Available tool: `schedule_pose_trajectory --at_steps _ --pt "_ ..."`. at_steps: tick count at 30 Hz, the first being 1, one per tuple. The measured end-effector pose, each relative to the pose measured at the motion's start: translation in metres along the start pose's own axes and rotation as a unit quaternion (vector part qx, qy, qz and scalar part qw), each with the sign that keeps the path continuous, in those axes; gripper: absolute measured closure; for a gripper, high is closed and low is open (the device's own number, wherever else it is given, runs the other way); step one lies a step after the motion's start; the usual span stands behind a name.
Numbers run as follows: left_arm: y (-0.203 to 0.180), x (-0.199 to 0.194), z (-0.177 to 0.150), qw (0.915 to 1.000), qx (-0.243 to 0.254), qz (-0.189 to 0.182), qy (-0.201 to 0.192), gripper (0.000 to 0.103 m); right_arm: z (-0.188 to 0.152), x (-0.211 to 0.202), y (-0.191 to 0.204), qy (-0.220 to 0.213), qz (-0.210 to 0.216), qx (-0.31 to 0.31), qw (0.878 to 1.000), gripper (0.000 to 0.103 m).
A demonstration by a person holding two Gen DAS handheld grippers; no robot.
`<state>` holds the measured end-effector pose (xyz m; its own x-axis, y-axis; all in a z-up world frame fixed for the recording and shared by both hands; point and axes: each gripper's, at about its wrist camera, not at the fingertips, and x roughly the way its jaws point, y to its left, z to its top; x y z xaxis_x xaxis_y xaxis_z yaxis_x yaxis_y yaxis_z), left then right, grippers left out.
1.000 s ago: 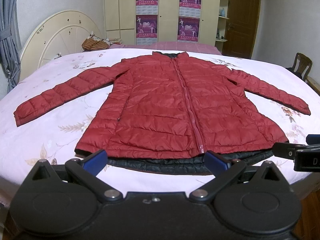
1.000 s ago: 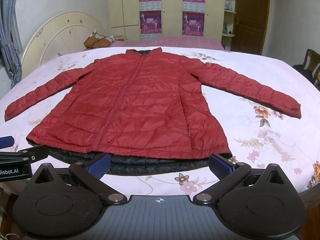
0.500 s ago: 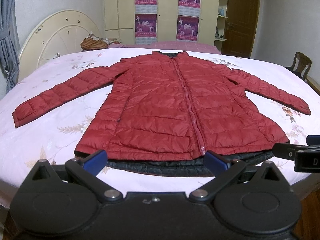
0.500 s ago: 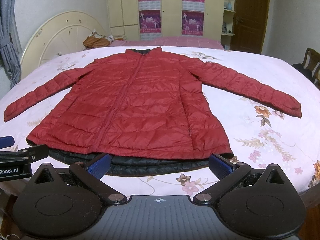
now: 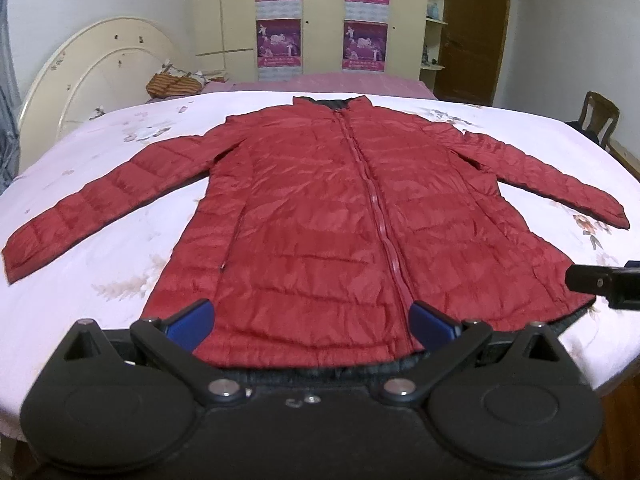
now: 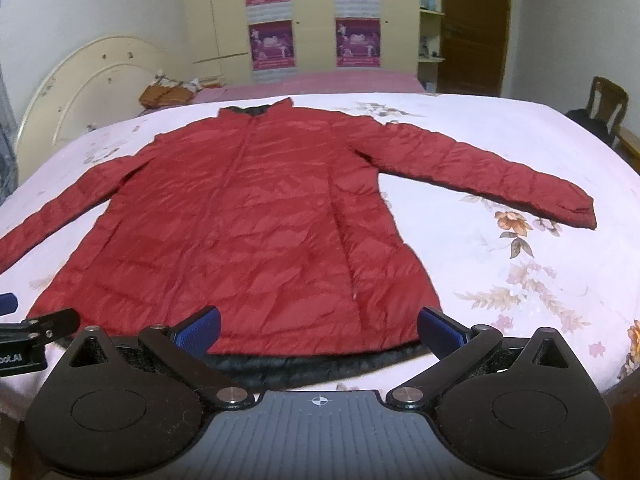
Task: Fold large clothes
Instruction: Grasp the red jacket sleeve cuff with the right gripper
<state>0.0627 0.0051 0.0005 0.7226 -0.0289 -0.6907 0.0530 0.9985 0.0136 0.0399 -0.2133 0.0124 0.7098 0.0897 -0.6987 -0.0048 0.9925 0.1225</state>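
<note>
A red quilted jacket lies flat on the bed, zipped, both sleeves spread out, its hem at the near edge with a dark lining showing below. The floral sheet is smooth and pale pink. Behind stand a cream rounded headboard, a wardrobe with purple posters, and a wooden chair — none blocks the jacket. The left claw and right claw are both released, hanging over the hem, empty.

A pink floral bed carries a red quilted jacket, spread flat, sleeves outstretched.
</note>
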Motion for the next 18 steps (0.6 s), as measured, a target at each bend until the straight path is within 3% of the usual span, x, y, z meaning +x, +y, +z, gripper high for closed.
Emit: schedule_pose_trajectory --at_steps 9,18 --pt "0.008 0.059 0.044 0.9993 0.007 -0.035 0.012 0.0 0.039 0.058 -0.021 0.015 -0.035 0.049 0.998 0.0" --pt "-0.004 0.111 0.084 0.997 0.013 -0.074 0.018 0.0 0.076 0.075 -0.054 -0.062 -0.153 0.094 0.982 0.0"
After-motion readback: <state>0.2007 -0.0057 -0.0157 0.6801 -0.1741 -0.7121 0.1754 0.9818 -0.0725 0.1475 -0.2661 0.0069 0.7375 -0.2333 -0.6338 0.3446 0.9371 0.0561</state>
